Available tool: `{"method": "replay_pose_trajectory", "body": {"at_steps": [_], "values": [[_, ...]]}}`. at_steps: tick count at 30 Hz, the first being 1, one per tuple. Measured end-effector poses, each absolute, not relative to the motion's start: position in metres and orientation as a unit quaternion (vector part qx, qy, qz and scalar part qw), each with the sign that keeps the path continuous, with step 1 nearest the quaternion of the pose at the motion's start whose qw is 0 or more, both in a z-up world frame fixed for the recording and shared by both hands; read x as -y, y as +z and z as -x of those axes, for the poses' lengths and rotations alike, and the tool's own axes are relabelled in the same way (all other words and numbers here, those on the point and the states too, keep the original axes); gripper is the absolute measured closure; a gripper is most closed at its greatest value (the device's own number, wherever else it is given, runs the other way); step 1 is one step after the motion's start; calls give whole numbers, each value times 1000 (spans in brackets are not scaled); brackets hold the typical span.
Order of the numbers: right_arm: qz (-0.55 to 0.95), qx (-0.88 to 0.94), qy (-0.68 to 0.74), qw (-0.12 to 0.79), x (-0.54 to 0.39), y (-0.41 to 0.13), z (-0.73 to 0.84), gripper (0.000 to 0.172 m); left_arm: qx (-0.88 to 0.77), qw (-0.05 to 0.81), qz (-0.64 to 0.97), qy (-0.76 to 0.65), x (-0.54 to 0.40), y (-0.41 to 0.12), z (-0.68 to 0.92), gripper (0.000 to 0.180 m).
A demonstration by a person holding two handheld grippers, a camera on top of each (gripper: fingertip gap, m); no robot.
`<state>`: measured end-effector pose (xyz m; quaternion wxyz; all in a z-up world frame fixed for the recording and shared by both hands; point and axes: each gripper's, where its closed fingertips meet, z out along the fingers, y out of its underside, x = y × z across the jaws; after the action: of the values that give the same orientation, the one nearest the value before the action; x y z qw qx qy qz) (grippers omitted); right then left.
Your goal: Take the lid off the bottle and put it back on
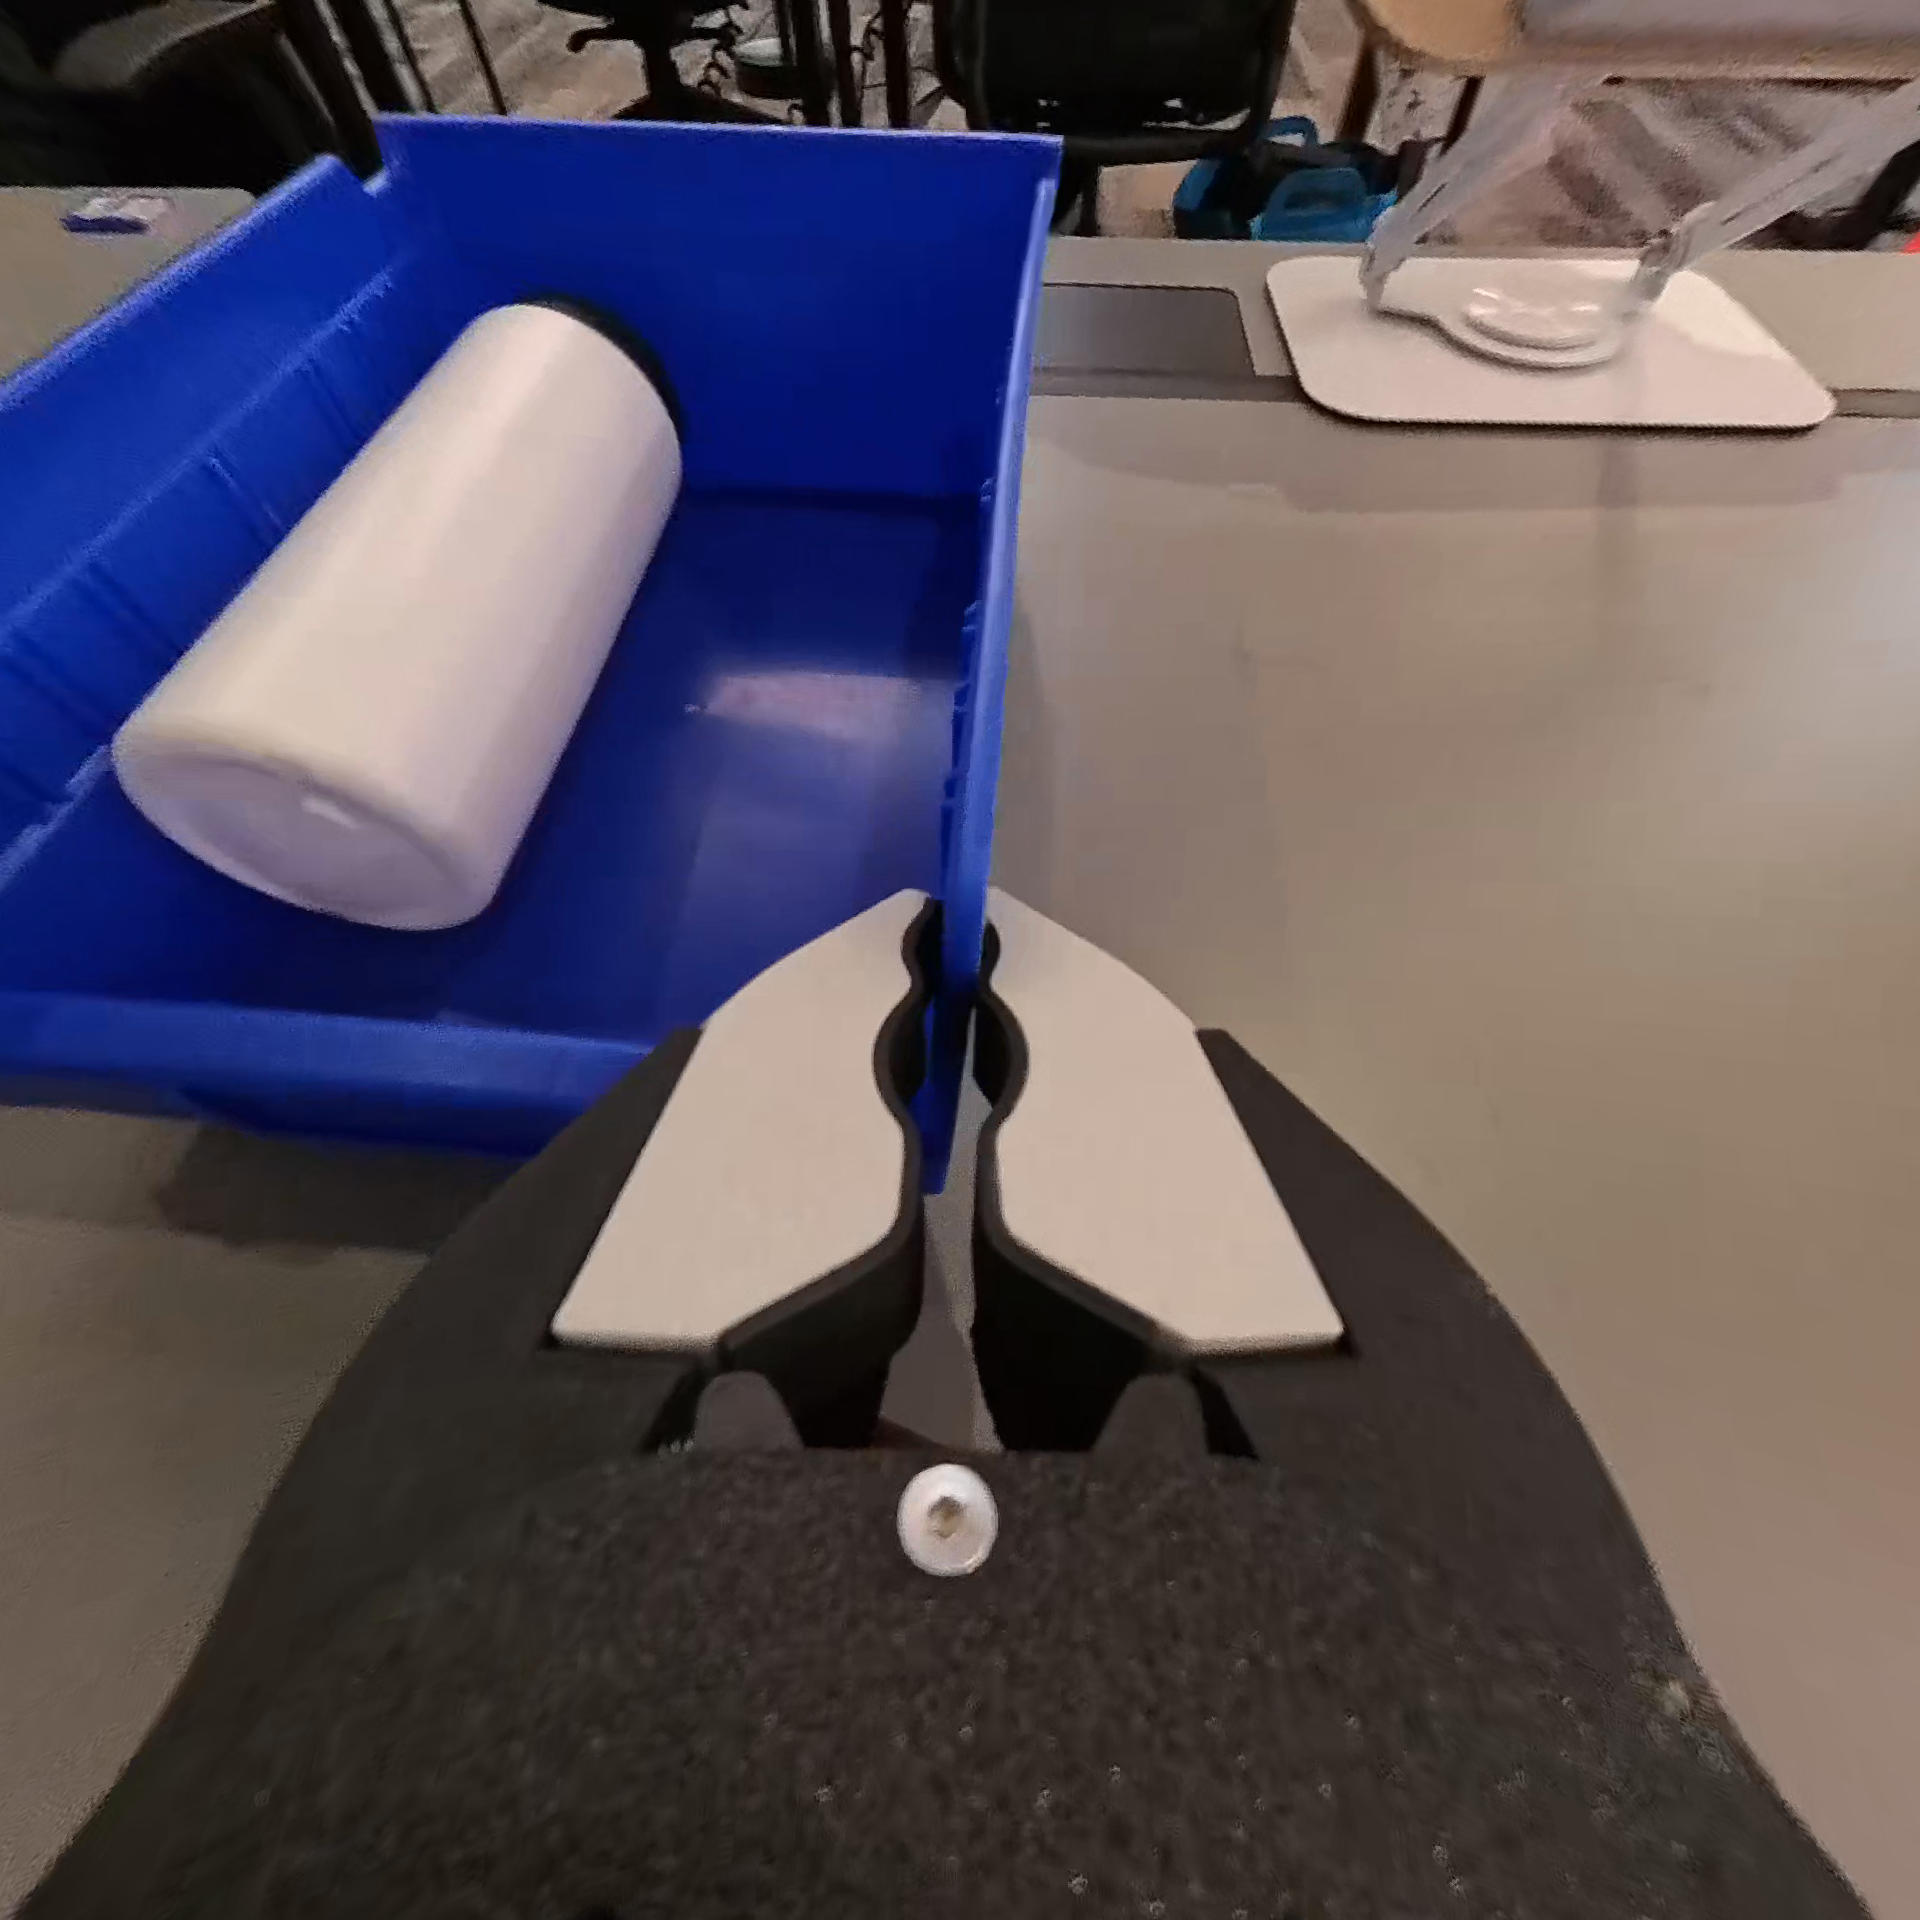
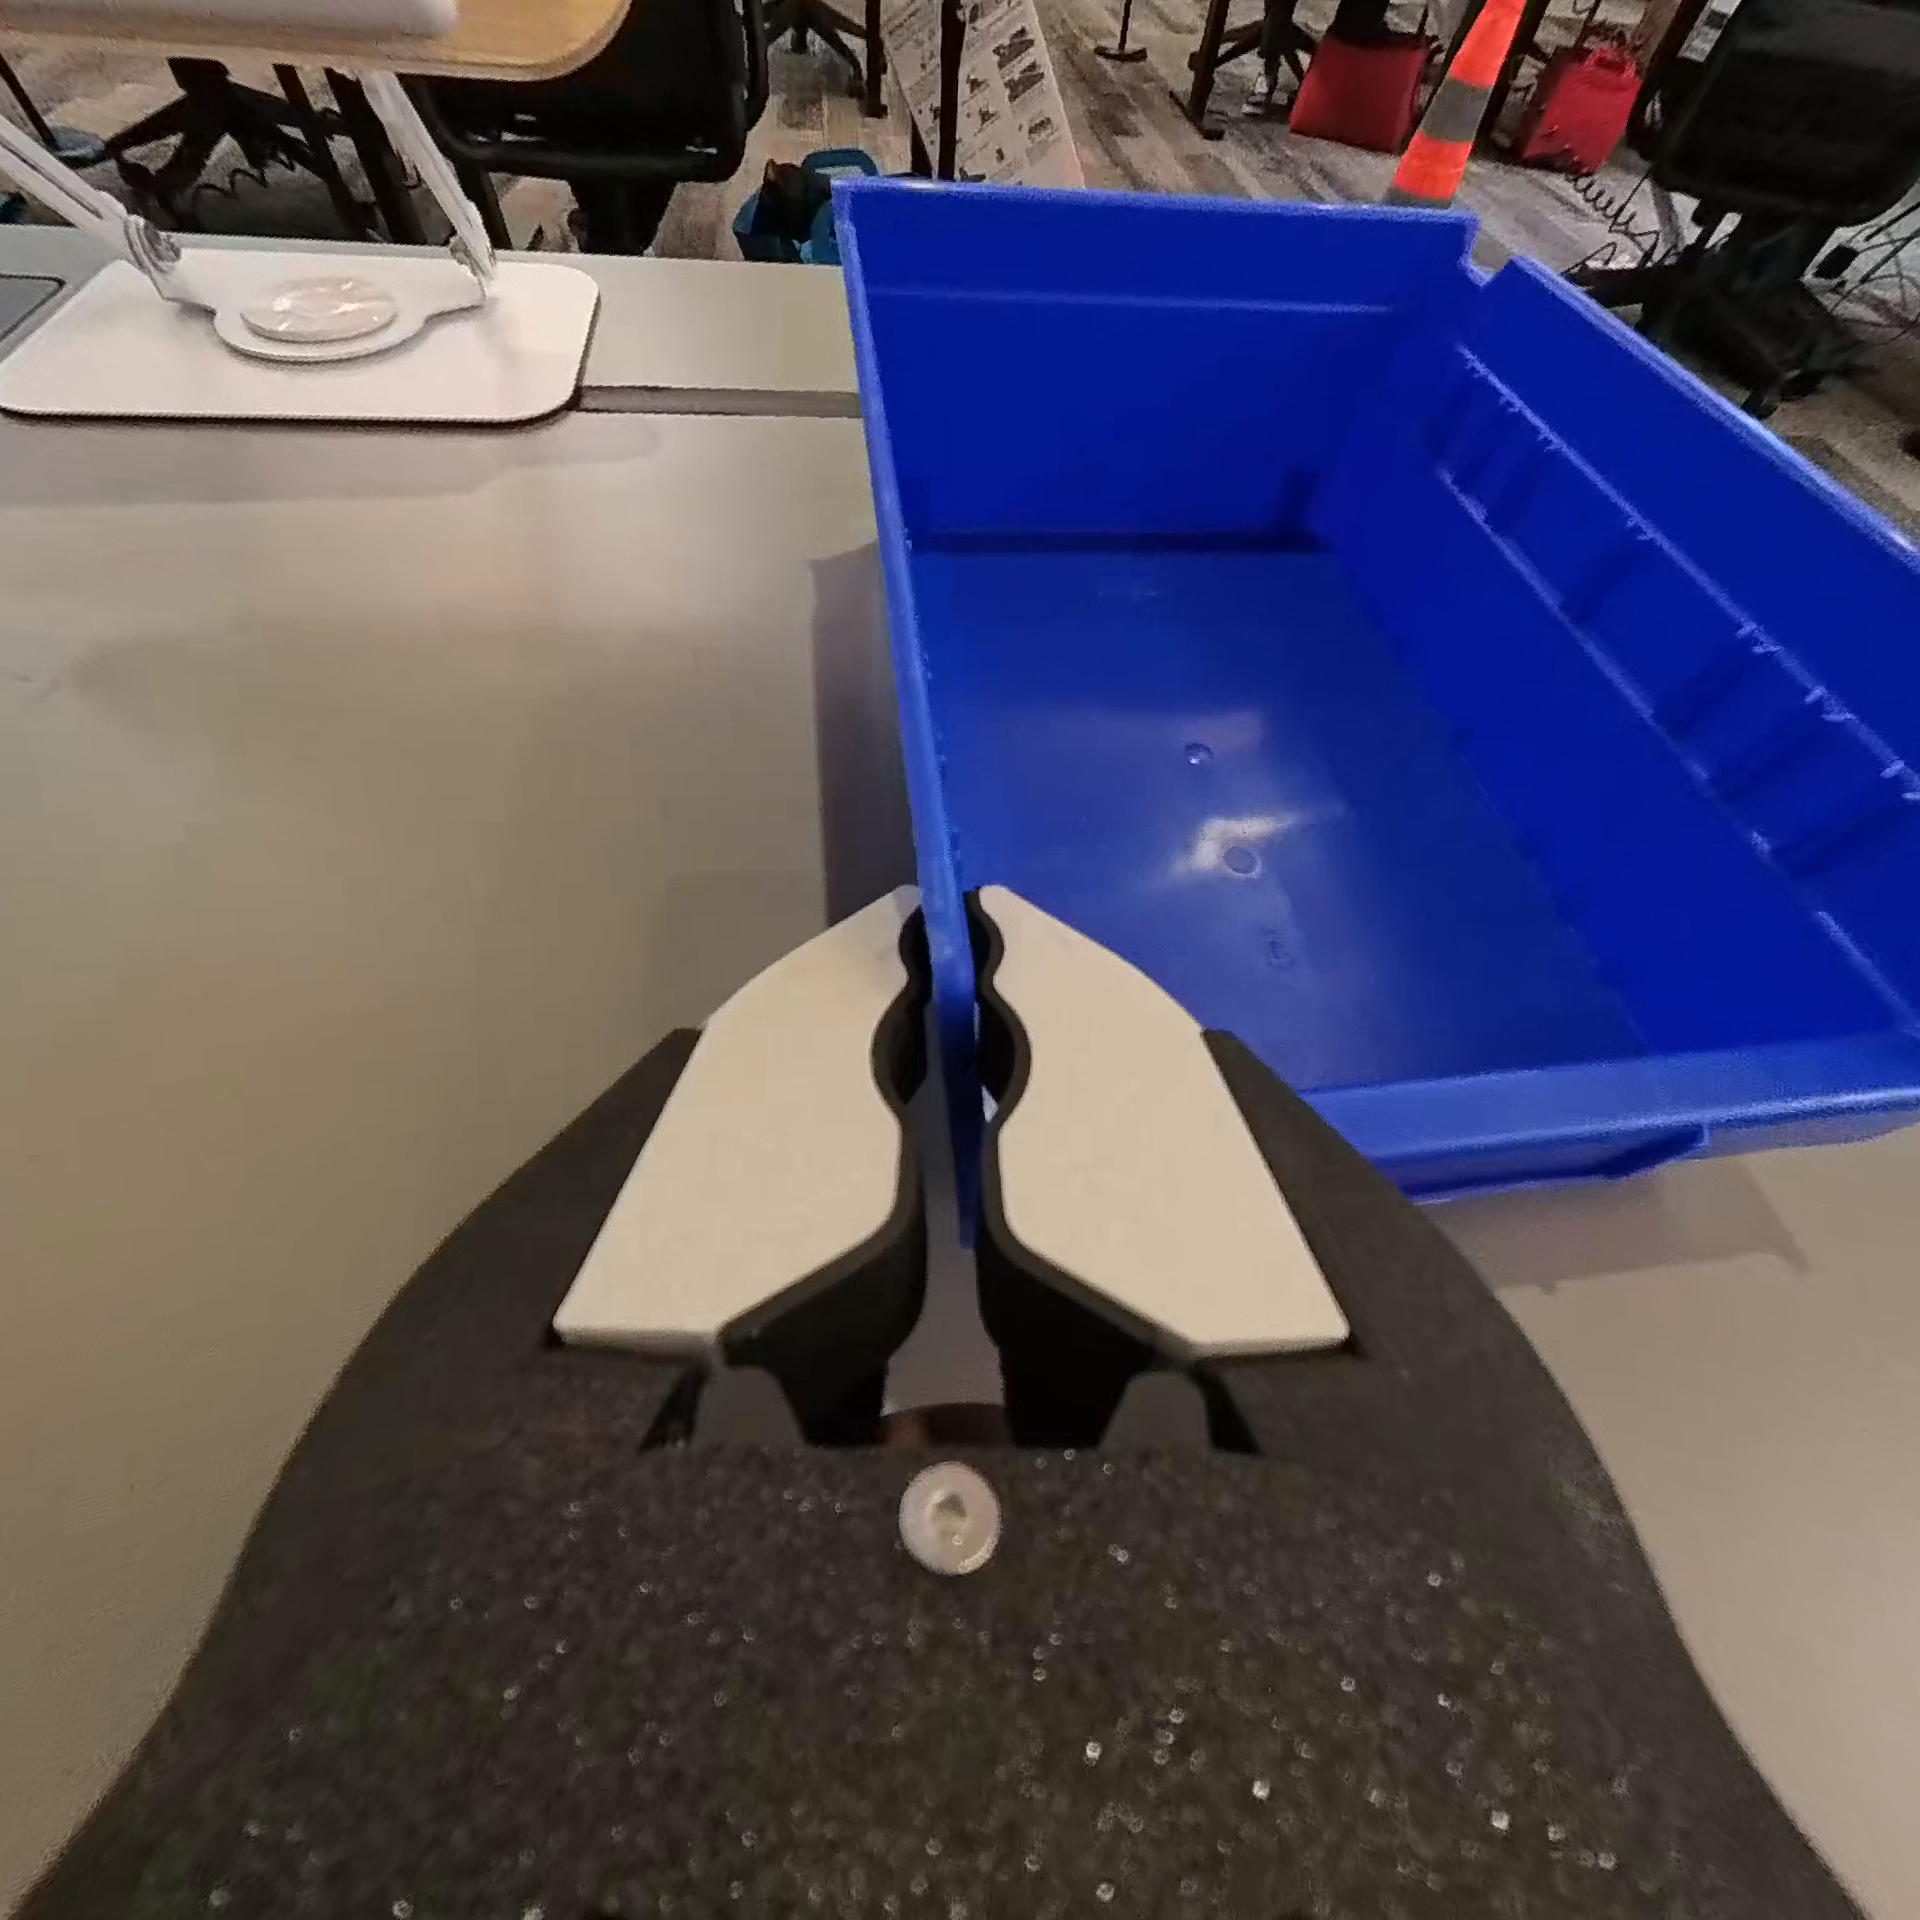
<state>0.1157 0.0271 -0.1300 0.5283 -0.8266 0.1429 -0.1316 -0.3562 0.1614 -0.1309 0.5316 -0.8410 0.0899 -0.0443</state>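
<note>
A white bottle [image 1: 416,623] lies on its side in a blue bin [image 1: 727,312], base toward me. A dark lid edge [image 1: 634,332] shows at its far end. My left gripper [image 1: 951,914] is shut on this bin's right side wall [image 1: 997,675], one pad on each face. In the right wrist view a second blue bin [image 2: 1558,436] stands with nothing in it. My right gripper [image 2: 945,904] is shut on its left side wall [image 2: 909,644], the thin blue edge pinched between the pads.
Both bins sit on a grey table [image 1: 1455,831]. A white mat with a clear stand [image 1: 1538,353] lies at the back, also in the right wrist view [image 2: 312,343]. Chairs and an orange cone [image 2: 1455,104] stand beyond the table.
</note>
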Motion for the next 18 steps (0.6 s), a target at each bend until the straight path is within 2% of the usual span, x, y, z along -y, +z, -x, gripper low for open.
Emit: {"method": "replay_pose_trajectory", "body": {"at_steps": [10, 15, 16, 17, 18], "values": [[818, -155, -147, 534, -27, -129, -122, 167, -50, 539, 841, -20, -161, -131, 351, 177], [810, -130, -141, 554, -24, -126, -119, 165, -37, 540, 838, -68, -161, -129, 345, 176], [807, -114, -135, 563, -20, -122, -115, 154, -38, 538, 836, -99, -159, -128, 340, 169], [804, -94, -136, 571, -13, -116, -111, 142, -47, 534, 833, -133, -154, -125, 333, 153], [801, -71, -135, 579, -4, -111, -106, 138, -55, 533, 831, -153, -146, -122, 332, 144]]}}
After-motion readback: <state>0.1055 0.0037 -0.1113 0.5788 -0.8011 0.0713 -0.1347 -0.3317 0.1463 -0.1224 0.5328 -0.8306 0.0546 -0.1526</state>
